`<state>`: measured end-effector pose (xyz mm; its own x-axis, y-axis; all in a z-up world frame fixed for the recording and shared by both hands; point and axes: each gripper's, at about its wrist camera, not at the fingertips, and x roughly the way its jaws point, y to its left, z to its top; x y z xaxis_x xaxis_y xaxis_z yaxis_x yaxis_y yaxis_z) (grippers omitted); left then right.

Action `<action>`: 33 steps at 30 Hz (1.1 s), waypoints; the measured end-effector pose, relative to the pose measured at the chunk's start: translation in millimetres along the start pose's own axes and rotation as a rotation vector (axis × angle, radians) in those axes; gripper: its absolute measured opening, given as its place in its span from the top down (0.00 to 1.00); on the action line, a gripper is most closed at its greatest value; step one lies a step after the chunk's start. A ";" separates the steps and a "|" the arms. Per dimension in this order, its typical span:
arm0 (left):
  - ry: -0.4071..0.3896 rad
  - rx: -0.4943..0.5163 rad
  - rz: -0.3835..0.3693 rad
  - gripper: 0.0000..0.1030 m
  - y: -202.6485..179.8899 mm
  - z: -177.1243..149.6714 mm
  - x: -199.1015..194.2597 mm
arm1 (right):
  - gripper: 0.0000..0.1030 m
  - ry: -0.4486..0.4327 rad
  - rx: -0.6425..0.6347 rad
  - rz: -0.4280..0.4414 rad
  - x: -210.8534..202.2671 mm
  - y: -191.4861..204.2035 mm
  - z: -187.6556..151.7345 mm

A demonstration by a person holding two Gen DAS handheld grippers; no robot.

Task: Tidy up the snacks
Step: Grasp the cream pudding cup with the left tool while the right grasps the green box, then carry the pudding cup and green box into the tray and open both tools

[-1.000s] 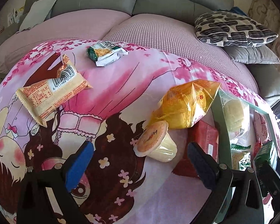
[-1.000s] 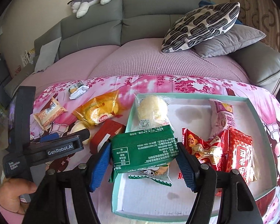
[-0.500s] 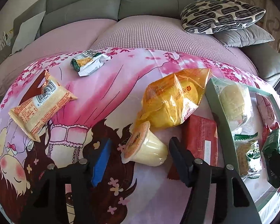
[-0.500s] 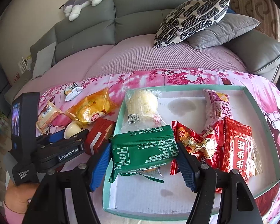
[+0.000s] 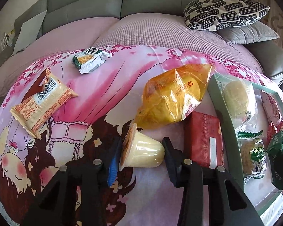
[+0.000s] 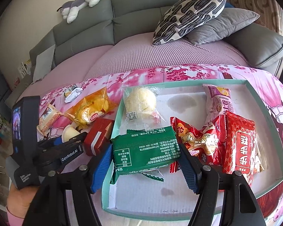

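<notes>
A pale yellow pudding cup [image 5: 145, 151] lies on its side on the pink cartoon cloth. My left gripper [image 5: 141, 143] is closing on it, one pad against the lid and the other against the base. In the right wrist view my right gripper [image 6: 144, 149] is shut on a green snack packet [image 6: 141, 143], held just above the near left part of the teal-rimmed tray [image 6: 254, 94]. A wrapped bun [image 6: 139, 101], red packets [image 6: 198, 139] and a purple roll [image 6: 218, 101] lie in the tray.
Still on the cloth are a yellow bag [image 5: 173, 98], a red box [image 5: 203, 139] by the tray's left rim [image 5: 222, 116], an orange wafer packet [image 5: 41, 103] and a small green-white packet [image 5: 90, 60]. A grey sofa with cushions stands behind.
My left gripper's jaws have come together from wide apart onto the pudding cup, which now sits between them. The right gripper still holds the green packet in place.
</notes>
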<state>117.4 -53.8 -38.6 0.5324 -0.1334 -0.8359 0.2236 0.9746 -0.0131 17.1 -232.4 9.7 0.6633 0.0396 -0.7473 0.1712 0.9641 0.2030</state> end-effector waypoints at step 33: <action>-0.169 0.036 -0.095 0.61 -41.3 20.8 -81.2 | 0.30 -0.088 0.104 -0.068 -31.8 -45.5 5.4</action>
<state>82.0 -87.0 41.2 0.6363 -0.2558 -0.7278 0.3071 0.9495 -0.0653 -7.9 -278.9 27.7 0.7080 -0.0523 -0.7043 0.2894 0.9311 0.2218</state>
